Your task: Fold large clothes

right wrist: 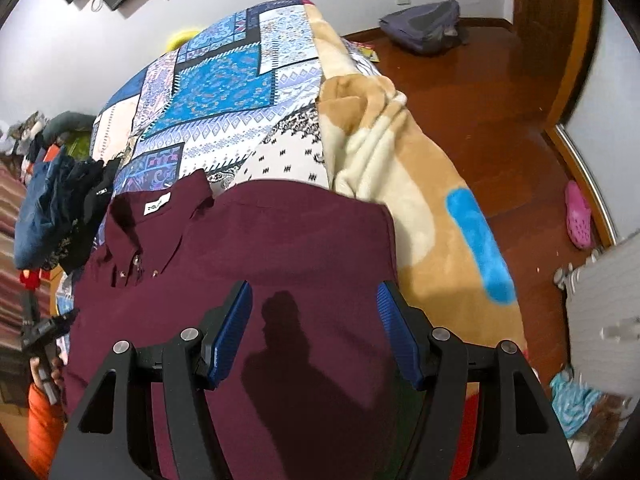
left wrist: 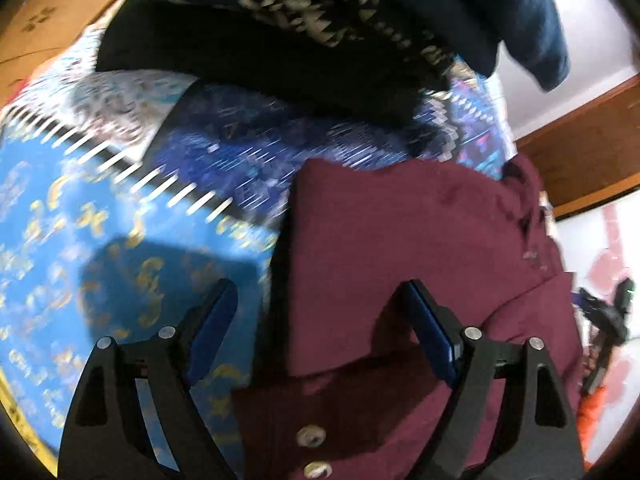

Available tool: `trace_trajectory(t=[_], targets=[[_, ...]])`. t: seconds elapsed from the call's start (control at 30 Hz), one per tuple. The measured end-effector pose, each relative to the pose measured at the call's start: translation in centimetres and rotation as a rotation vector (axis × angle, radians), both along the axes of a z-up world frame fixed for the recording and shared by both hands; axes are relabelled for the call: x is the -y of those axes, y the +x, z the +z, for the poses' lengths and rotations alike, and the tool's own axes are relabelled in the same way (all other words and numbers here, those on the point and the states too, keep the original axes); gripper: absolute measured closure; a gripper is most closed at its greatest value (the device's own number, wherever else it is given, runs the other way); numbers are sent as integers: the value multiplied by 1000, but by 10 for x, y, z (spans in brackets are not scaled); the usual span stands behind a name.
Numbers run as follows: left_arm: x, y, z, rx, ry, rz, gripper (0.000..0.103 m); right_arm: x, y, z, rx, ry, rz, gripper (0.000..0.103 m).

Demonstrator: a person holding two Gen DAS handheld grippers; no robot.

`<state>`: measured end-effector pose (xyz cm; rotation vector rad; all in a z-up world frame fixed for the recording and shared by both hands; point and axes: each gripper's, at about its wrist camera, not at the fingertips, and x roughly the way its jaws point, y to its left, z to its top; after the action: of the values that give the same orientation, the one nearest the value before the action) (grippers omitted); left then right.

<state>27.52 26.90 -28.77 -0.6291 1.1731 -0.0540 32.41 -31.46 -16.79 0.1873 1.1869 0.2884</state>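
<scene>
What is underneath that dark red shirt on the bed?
The maroon shirt lies on a blue patterned bedspread, its right edge reaching a tan fleece blanket. Whatever lies directly beneath the shirt's middle is covered and cannot be seen.

I see a maroon button-up shirt lying flat on the bed, filling the lower centre of the right wrist frame, collar and white neck label at its upper left. In the left wrist frame, its folded-in edge and two pale buttons sit lower centre.
</scene>
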Motion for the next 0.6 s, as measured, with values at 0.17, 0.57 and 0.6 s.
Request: trace_trajectory(t=[0.17, 0.57, 0.6], targets=[[12, 16, -3, 6, -61, -69, 26, 6, 15, -6, -13, -62, -40, 42], [44, 17, 31, 41, 211, -42, 89, 26, 11, -23, -49, 127, -106, 78], [50, 14, 38, 52, 256, -53, 92, 23, 7, -17, -25, 112, -99, 82]])
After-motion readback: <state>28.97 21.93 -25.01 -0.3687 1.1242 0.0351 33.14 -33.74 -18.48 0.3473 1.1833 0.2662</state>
